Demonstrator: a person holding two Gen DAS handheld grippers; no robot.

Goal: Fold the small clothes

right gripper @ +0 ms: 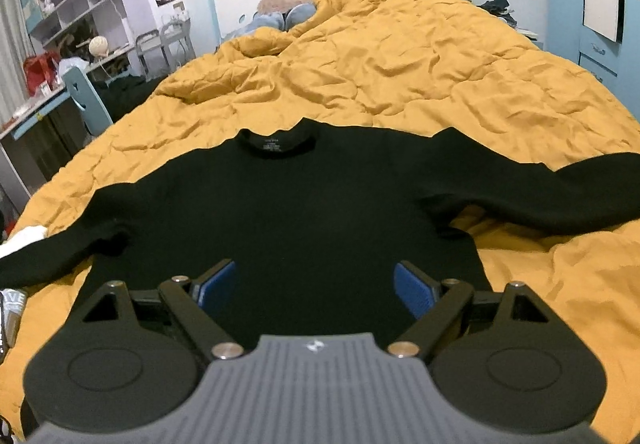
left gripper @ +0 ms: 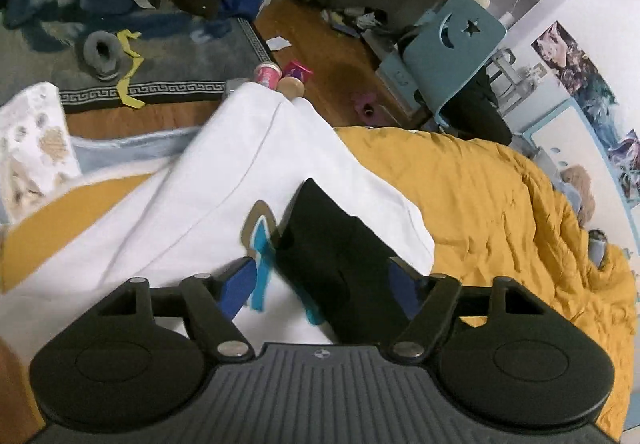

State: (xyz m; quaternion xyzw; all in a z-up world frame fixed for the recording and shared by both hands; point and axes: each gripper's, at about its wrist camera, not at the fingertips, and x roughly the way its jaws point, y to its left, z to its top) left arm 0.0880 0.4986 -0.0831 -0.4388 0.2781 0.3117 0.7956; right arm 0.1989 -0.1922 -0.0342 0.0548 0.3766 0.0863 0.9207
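1. While the black sweater (right gripper: pixel 304 204) lies face-up and spread on the yellow quilt (right gripper: pixel 400 64), collar at 12 o'clock and both sleeves out to 3 and 9, start the fold from a sleeve: bring the cuff across the chest before you touch the hem.
2. At the left sleeve (left gripper: pixel 340 256), which lies over a white garment (left gripper: pixel 224 172), pinch only the black knit, or you will likely drag the white cloth along with it.
3. Your left gripper (left gripper: pixel 320 276) has its jaws apart, with the sleeve end between them and against the right-hand pad (left gripper: pixel 404 288); I cannot tell that the pads press on it, so close fully before lifting.
4. Your right gripper (right gripper: pixel 316 284) hovers over the hem at 6 o'clock, jaws wide apart, holding nothing.
5. Keep the right one low to pin the body, in my judgement, so the sweater does not slide on the rumpled quilt.
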